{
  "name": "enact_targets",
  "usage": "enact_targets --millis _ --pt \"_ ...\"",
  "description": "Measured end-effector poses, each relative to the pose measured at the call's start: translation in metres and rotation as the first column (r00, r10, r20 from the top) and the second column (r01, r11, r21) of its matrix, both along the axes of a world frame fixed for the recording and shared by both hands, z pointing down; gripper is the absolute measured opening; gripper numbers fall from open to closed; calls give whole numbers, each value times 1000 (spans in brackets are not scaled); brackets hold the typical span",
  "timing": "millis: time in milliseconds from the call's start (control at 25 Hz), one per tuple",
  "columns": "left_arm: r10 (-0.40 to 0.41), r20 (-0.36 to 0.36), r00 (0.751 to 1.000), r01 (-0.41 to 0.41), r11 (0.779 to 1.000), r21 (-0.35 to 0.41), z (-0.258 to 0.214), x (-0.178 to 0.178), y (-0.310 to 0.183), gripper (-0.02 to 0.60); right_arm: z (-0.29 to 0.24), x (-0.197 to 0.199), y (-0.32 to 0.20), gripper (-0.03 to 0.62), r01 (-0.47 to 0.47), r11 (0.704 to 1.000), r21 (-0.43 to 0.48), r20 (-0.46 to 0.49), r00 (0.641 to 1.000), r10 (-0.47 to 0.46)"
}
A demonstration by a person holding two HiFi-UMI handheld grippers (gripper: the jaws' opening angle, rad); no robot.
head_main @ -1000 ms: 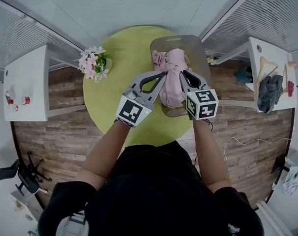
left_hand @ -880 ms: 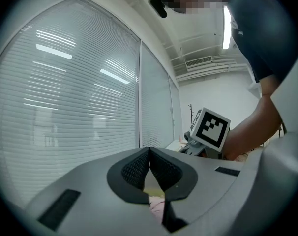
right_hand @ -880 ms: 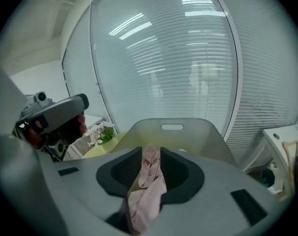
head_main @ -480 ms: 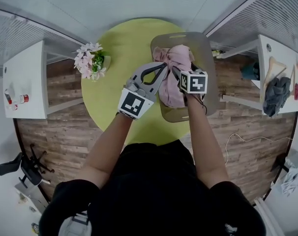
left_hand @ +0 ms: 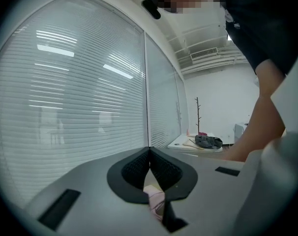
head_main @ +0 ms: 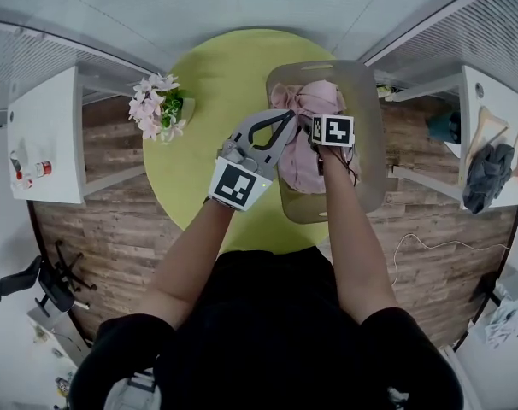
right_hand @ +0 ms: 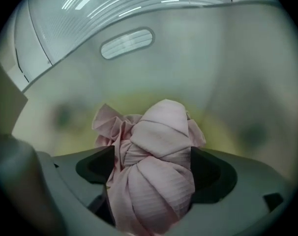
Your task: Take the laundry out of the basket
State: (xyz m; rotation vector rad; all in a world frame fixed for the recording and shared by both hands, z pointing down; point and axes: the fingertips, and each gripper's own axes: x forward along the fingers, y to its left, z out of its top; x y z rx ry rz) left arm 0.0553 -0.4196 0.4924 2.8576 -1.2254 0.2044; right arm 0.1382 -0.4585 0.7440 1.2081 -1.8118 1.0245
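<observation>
**Step in hand: second grip on the cloth.**

The cloth (right_hand: 159, 132), pink and twisted into a knotted bundle, lies inside the basket (head_main: 368, 143), which stands on the right side of the green table (head_main: 208, 75).

The left gripper (head_main: 286, 118) points almost level at the basket's left rim. Its jaws are pressed together, and the left gripper view shows a strip of pink fabric caught between the pads.

The right gripper (right_hand: 151, 154) points steeply down into the basket. Its jaws have just been opening and now stand spread wide. The bundle sits between them and fills most of the gap. The pads do not appear to press on it yet.

Procedure, as judged from this position:

1. Lower the right gripper until the pads pass the widest part of the bundle.
2. Close on the knot itself, not on a loose flap. A flap is likely to slip or unfold.
3. Keep the left pinch firm while the right jaws close.
4. Lift both grippers together until the cloth clears the rim.

Caution: the basket looks light. A snagged fold may drag it across the table.
</observation>
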Motion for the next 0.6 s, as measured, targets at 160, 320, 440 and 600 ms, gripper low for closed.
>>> enact_targets --millis 160,320,440,600 --pt "-14 0 1000 14 1000 -8 5 -3 -6 11 25 -5 2 469 22 998 -62 -3 1000 -22" --pt "-36 -4 999 36 999 -21 9 -5 -11 11 42 -7 0 476 44 996 -82 -25 999 -46" --pt "-50 -8 999 50 998 -31 12 -5 -13 11 50 -9 -2 477 58 993 -99 -22 998 -60" --pt "-60 8 998 61 997 -39 16 -5 -15 11 59 -13 -6 476 80 991 -106 -14 997 -82"
